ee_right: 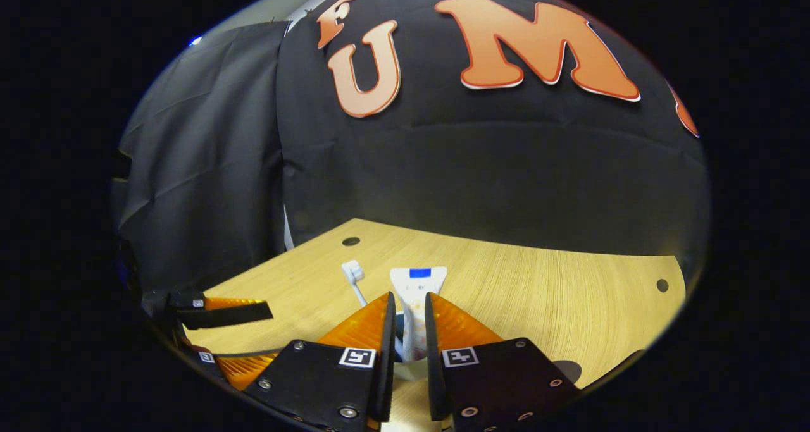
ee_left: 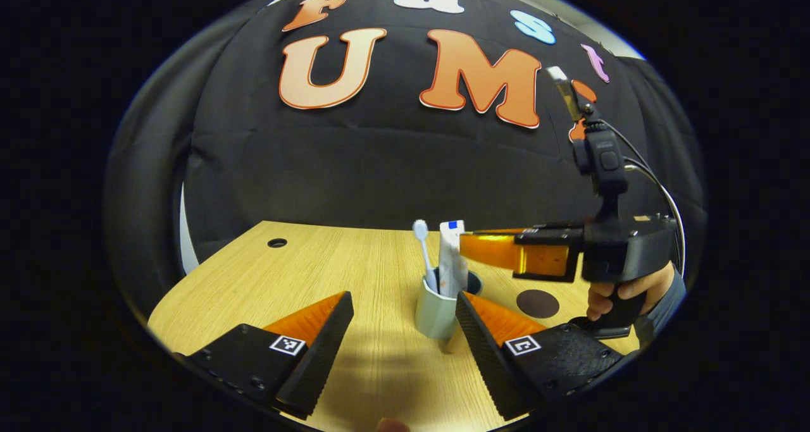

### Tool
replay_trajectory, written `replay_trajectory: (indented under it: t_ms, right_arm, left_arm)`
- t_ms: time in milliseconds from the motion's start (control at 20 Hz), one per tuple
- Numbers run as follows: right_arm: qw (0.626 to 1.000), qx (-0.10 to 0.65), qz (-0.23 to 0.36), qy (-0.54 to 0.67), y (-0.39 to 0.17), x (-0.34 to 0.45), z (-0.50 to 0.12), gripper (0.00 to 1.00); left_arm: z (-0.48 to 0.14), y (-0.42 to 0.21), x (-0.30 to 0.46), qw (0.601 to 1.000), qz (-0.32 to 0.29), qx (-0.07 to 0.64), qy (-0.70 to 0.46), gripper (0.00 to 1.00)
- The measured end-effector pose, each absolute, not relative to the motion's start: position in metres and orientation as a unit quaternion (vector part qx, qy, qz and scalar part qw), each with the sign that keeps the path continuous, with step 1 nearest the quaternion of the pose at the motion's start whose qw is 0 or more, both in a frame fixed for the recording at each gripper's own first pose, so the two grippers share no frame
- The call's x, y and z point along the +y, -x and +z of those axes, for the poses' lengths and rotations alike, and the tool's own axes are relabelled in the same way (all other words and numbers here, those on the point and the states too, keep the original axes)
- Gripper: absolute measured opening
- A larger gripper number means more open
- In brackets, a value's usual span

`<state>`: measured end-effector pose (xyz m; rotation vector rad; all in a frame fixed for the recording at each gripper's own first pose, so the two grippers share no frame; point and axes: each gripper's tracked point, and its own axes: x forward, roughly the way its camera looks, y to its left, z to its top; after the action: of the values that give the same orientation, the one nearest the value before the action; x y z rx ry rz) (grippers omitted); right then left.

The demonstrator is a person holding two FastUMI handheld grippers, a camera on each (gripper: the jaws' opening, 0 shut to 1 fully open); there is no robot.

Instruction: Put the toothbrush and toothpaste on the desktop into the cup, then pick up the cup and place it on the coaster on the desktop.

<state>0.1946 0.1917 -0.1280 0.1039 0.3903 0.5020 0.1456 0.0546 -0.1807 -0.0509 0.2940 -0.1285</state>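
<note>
A pale cup (ee_left: pixel 435 315) stands on the wooden desktop (ee_left: pixel 354 274). In it stand a white toothbrush (ee_left: pixel 423 248) and a white toothpaste tube (ee_left: pixel 452 255), both upright. My right gripper (ee_left: pixel 468 242) comes in from the right and is shut on the tube near its upper part. In the right gripper view its fingers (ee_right: pixel 410 299) pinch the toothpaste (ee_right: pixel 417 281), and the toothbrush (ee_right: pixel 353 274) is just left of it. My left gripper (ee_left: pixel 404 299) is open wide, low over the desk, with the cup just beyond its right finger. A dark round coaster (ee_left: pixel 538 303) lies right of the cup.
A hand (ee_left: pixel 623 293) holds the right gripper's handle. One of the left gripper's fingers (ee_right: pixel 221 315) shows at the left of the right gripper view. The desktop has small round holes (ee_left: pixel 276 243) (ee_right: pixel 662 285). The black cloth wall stands behind the desk's far edge.
</note>
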Motion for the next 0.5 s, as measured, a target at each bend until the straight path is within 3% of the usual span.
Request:
replay_trajectory:
  t_ms: [250,400,500]
  right_arm:
    - [0.959,0.147,0.233,-0.066,-0.180,0.159,-0.076,0.25]
    - [0.966,0.126,0.222,-0.046,-0.162,0.131,-0.058,0.46]
    - [0.970,0.112,0.214,-0.031,-0.153,0.115,-0.048,0.68]
  left_arm:
    - [-0.189,-0.143,0.025,0.980,-0.080,0.180,0.036,0.98]
    - [-0.200,-0.153,0.017,0.977,-0.078,0.198,0.034,0.98]
    - [-0.208,-0.162,0.014,0.972,-0.077,0.217,0.041,0.98]
